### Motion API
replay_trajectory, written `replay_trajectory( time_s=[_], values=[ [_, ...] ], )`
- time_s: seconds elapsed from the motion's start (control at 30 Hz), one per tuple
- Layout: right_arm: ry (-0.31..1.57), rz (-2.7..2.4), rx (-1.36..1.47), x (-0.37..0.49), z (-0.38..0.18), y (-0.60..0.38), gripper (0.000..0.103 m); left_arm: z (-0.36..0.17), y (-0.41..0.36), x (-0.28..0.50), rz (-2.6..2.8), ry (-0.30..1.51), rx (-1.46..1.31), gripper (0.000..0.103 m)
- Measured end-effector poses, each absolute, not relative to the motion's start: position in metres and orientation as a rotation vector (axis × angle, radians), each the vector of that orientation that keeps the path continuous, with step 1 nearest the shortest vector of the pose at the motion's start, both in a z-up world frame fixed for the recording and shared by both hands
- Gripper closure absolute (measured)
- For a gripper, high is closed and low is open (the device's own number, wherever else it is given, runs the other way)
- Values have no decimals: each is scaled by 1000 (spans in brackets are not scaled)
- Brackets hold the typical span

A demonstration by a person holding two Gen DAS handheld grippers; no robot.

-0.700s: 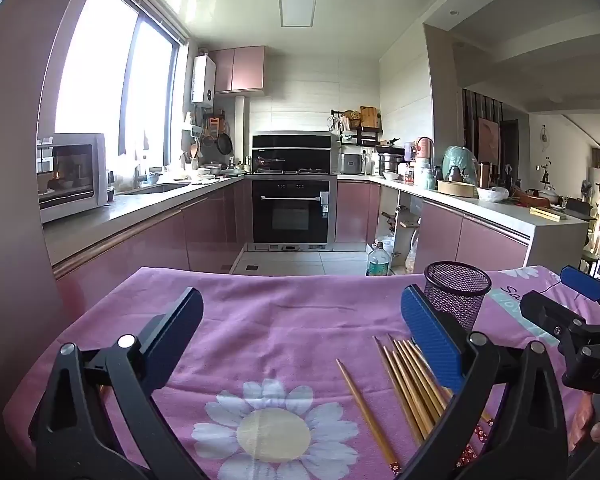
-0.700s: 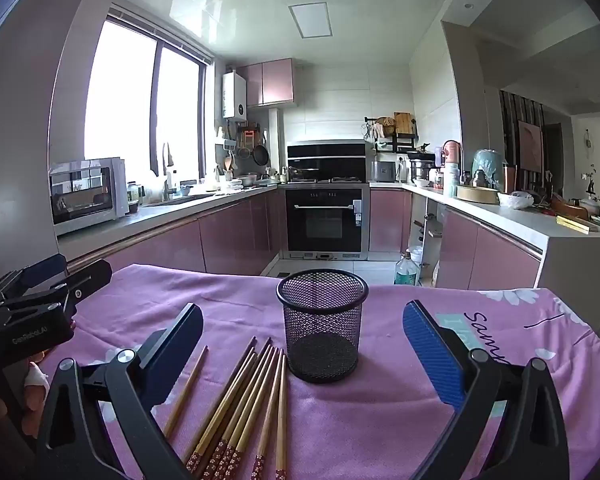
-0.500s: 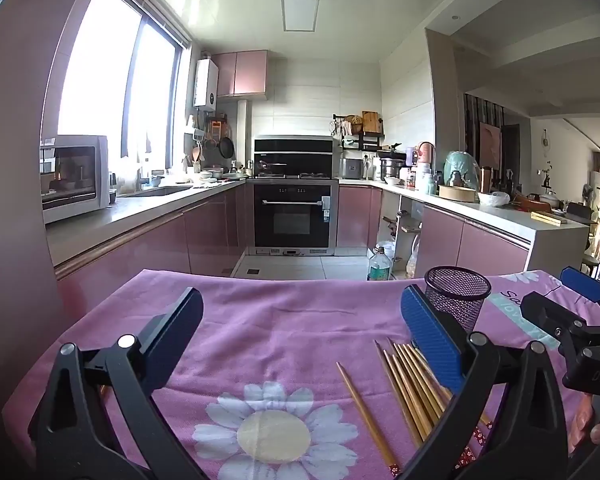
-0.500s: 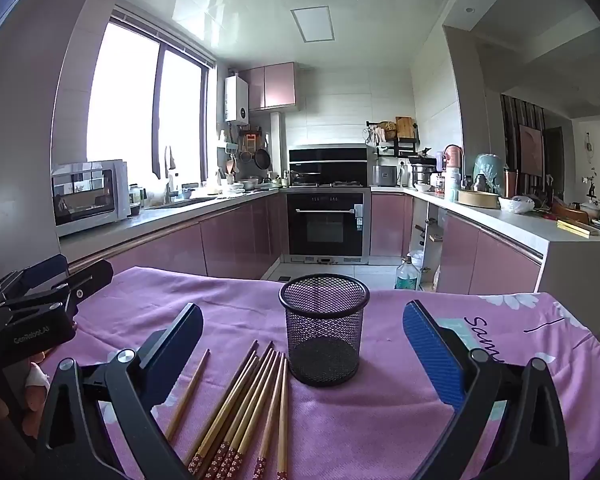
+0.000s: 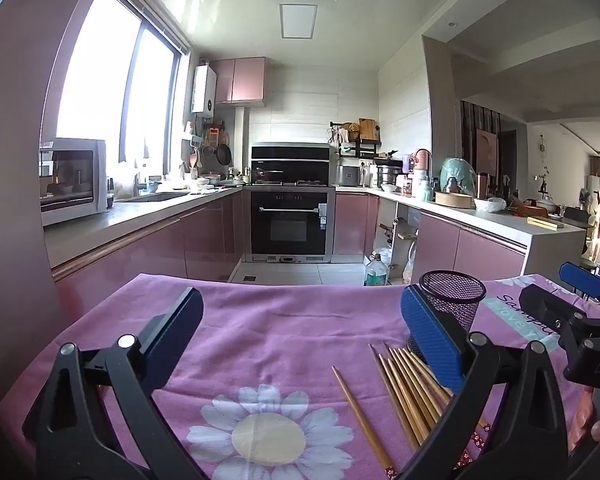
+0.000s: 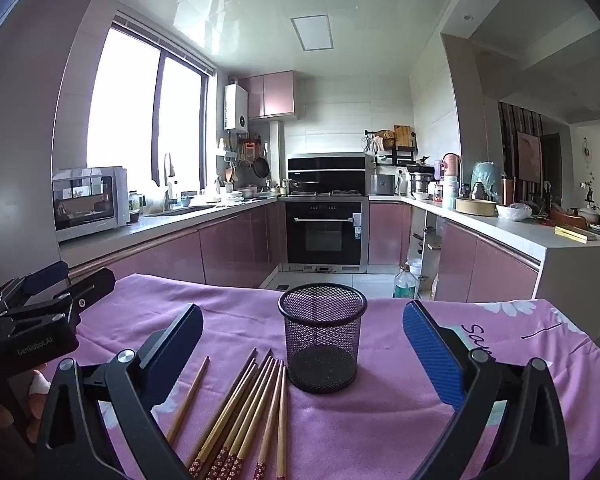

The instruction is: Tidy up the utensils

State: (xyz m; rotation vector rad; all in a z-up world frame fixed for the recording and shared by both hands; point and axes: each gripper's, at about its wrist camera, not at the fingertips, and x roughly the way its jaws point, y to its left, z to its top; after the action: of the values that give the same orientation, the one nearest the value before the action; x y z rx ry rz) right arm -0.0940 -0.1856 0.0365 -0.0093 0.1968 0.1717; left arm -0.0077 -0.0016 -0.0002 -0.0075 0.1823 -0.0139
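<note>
A table draped in a purple tablecloth (image 6: 380, 420) with a white daisy print (image 5: 267, 436) fills the lower half of both wrist views, with a pink-fronted kitchen behind it. Seen from the right wrist, the right gripper (image 6: 300, 344) hangs above the cloth with its jaws spread as wide as they go and nothing between the pads; the black mesh cup (image 6: 322, 336) stands upright at about 12 o'clock from it, framed by the two fingers but touching neither. A bundle of wooden chopsticks (image 6: 243, 412) lies flat on the cloth at about 7 o'clock from the cup, just beside its base, their patterned red ends pointing toward the camera; one single chopstick (image 6: 187, 400) lies apart from the bundle at its 9 o'clock side. At 9 o'clock in this view, the left gripper (image 6: 55, 292) shows at the frame edge. From the left wrist, the left gripper (image 5: 300, 336) likewise stands fully open and empty over the cloth, the daisy below it. The mesh cup (image 5: 456, 300) appears at 2 o'clock, partly hidden behind the blue right pad (image 5: 432, 344), and the chopsticks (image 5: 408, 392) lie at 4 o'clock. The right gripper (image 5: 560, 296) juts in at 3 o'clock. An oven (image 6: 324, 232) sits at 12 o'clock in the background.
</note>
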Motion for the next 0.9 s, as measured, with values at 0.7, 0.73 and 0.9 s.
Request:
replay_trajectory(
  time_s=[0.7, 0.73, 0.9],
  values=[
    [154, 156, -21, -101, 36, -187, 6, -3, -2, -7, -21, 178, -20, 6],
    [153, 157, -20, -101, 37, -187, 6, -2, -2, -6, -20, 178, -19, 6],
    [156, 159, -18, -101, 36, -187, 6, -2, -1, -6, -19, 177, -24, 6]
  ],
)
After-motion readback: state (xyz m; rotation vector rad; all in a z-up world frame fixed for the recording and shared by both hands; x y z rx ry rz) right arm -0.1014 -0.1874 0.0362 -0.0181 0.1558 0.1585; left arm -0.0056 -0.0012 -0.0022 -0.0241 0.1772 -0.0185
